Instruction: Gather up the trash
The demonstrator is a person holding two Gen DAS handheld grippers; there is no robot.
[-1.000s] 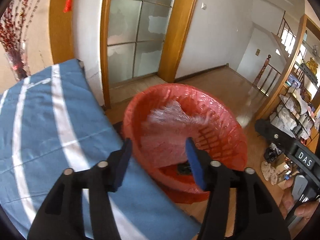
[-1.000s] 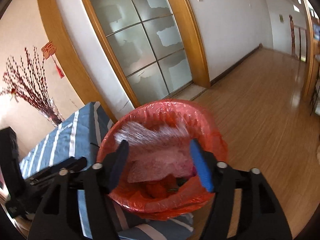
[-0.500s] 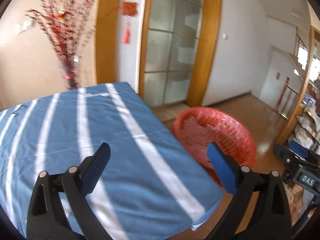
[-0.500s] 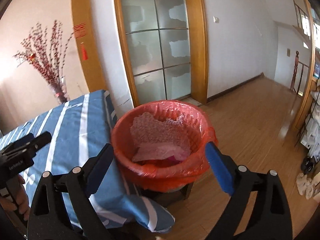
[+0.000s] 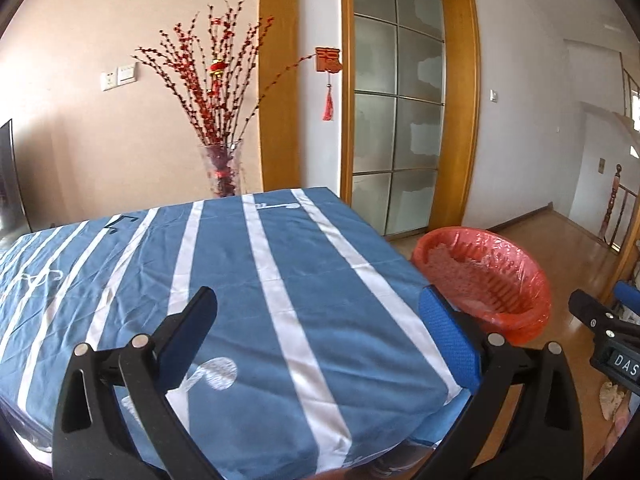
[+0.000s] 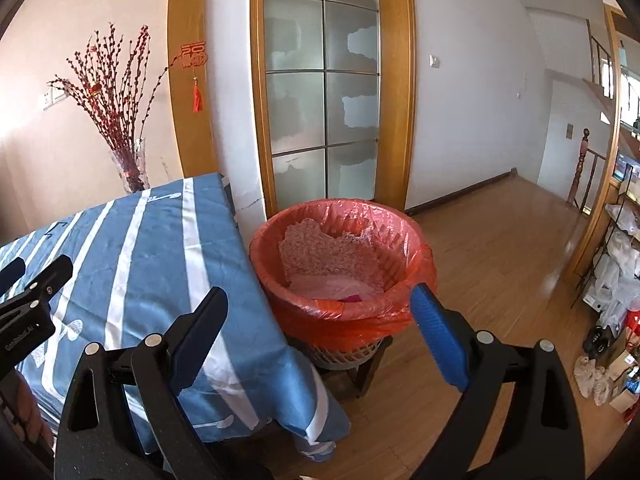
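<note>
Now both my grippers are empty: left gripper (image 5: 320, 340) spread wide over the cloth (image 5: 240, 280), right gripper (image 6: 320, 336) just as wide, nothing between either pair of fingers. The bin (image 6: 416, 248) sits just beyond my right fingertips, off to the right of my left ones, beside the table edge. Inside it — a pale knobbly sheet (image 6: 328, 252) and a pinkish scrap (image 6: 332, 286). No trash shows on the cloth ahead of my left fingers — so the collecting looks done, or nearly; the near edge is hidden.
</note>
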